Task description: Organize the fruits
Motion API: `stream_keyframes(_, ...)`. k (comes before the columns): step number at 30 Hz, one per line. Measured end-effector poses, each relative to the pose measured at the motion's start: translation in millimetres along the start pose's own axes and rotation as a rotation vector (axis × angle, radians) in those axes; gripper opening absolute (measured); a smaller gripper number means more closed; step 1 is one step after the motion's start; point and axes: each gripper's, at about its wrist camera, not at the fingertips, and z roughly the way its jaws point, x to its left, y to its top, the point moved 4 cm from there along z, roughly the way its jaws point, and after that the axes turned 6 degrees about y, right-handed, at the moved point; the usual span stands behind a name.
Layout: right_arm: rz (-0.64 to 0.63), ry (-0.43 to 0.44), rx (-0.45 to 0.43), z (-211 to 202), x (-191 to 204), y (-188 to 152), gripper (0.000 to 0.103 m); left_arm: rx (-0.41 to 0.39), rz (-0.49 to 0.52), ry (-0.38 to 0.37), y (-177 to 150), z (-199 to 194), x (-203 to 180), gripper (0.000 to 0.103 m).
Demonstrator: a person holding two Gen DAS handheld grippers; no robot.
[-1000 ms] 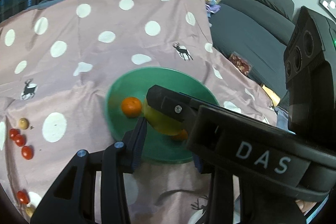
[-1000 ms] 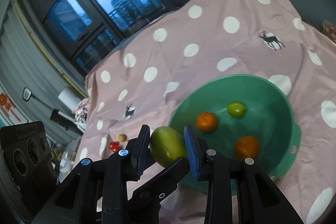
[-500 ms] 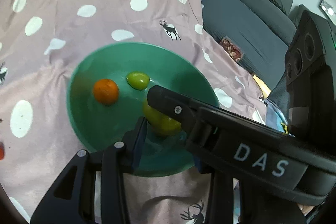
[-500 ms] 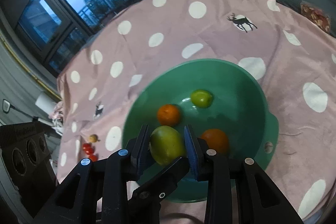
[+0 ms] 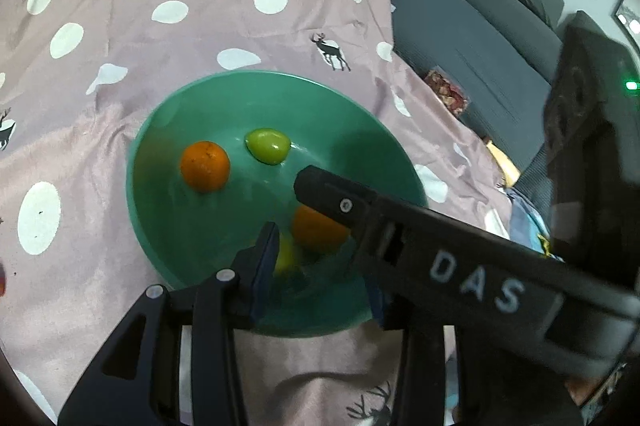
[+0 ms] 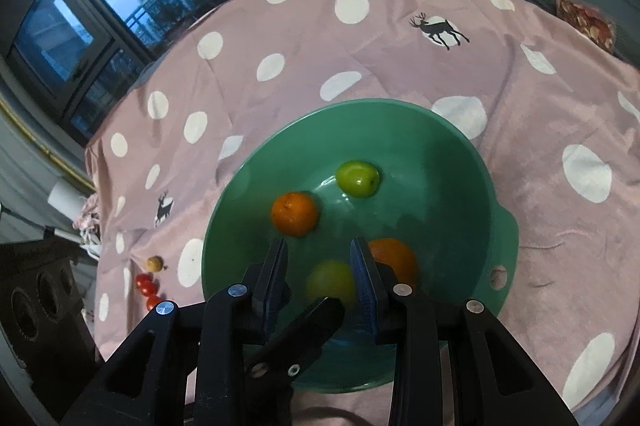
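A green bowl [image 5: 160, 146] [image 6: 460, 154] on the spotted pink cloth holds two oranges [image 5: 205, 166] [image 6: 394, 258] and a small green fruit [image 5: 268, 151] [image 6: 357, 178]. Both grippers hang crossed over its near side. A yellow-green fruit [image 6: 332, 280] [image 5: 286, 254] shows blurred, low in the bowl. It sits in the gap of my right gripper [image 6: 320, 266] but clear of the left pad. My left gripper [image 5: 320, 274] has its jaws opening, and the fruit is beside its left pad, not pressed. The right gripper's finger [image 5: 420, 238] hides the left gripper's other finger.
Several cherry tomatoes [image 6: 146, 286] and a small brown fruit [image 6: 154, 263] lie on the cloth [image 5: 200, 38] left of the bowl. A grey sofa [image 5: 480, 38] with a snack packet [image 5: 446, 92] stands to the right. Dark windows are behind.
Both grippers came down over the bowl. The yellow-green fruit that sat sharp between the pads has dropped lower and blurred. The second orange now shows in the left wrist view.
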Motion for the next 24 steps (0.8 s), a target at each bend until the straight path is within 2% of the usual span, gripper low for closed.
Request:
stream_keyframes(2, 0.01, 0.002, -0.008, -2.6, -1.2, 0.3, 0.036, -0.015, -0.014, -0.017, -0.2, -10.2, 2.7, 0.051)
stream_keyframes(6, 0.004, -0.012, -0.052, -11.3, 0.8, 2.4, 0.037, -0.073, -0.024, 0.012, -0.3, -38.3, 11.5, 0.06)
stream_keyframes(9, -0.015, -0.024, -0.089, -17.9, 5.4, 4.1, 0.045, -0.111, -0.048, 0.048, -3.5, -63.4, 26.2, 0.07)
stream_keyframes(11, -0.033, -0.028, -0.109, -21.2, 10.7, 5.4, 0.045, -0.143, -0.064, 0.1, -6.6, -82.1, 40.4, 0.074)
stream_keyframes(14, -0.061, -0.026, -0.124, -23.6, 20.3, 5.4, 0.046, -0.179, -0.102, 0.192, -14.4, -108.4, 65.4, 0.077)
stream_keyframes(16, -0.082, -0.027, -0.131, -23.8, 28.3, 3.9, 0.056, -0.198, -0.135, 0.268, -21.3, -125.3, 85.2, 0.077)
stream_keyframes(19, -0.115, -0.037, -0.138, -22.8, 40.2, 1.5, 0.058, -0.216, -0.178, 0.354, -36.5, -147.5, 114.6, 0.078)
stream_keyframes(24, -0.202, -0.053, -0.123, -13.6, 68.9, -7.5, 0.058, -0.233, -0.277, 0.399, -63.5, -176.2, 159.3, 0.081)
